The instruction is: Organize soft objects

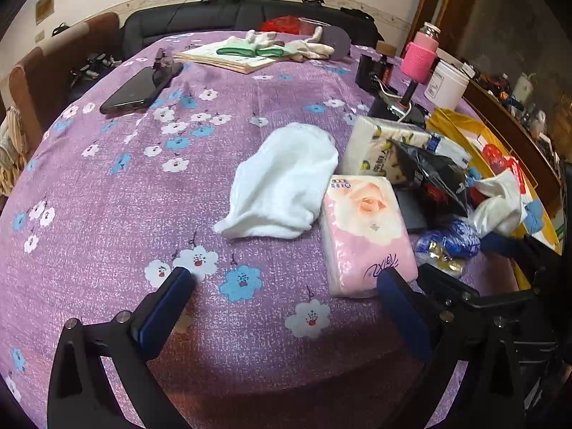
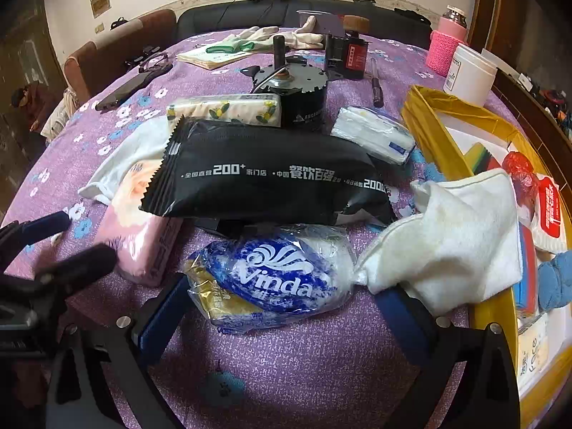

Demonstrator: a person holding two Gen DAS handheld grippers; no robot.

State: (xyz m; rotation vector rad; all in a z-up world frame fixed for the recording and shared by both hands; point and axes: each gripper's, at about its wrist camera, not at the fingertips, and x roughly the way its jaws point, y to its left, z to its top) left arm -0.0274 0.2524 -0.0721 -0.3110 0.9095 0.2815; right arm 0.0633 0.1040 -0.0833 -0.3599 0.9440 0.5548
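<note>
My left gripper (image 1: 284,282) is open over the bare purple flowered cloth, and a pink tissue pack (image 1: 364,228) lies by its right finger. Beyond it is a white towel (image 1: 286,186). My right gripper (image 2: 284,291) is open around a blue Vinda tissue pack (image 2: 275,275), its pads not pressing on it. A white cloth (image 2: 454,236) hangs over the rim of a yellow box (image 2: 439,139) and rests against the right finger. A long black packet (image 2: 268,178) lies behind the Vinda pack, with a lemon-print tissue pack (image 2: 225,107) and a small white tissue pack (image 2: 371,136) further back.
A black motor (image 2: 300,96), a white jar (image 2: 468,71) and a pink-sleeved bottle (image 1: 420,53) stand at the back right. A phone (image 1: 136,89), a book (image 1: 228,57) and gloves (image 1: 307,46) lie at the far side. A dark sofa (image 1: 214,18) lines the wall.
</note>
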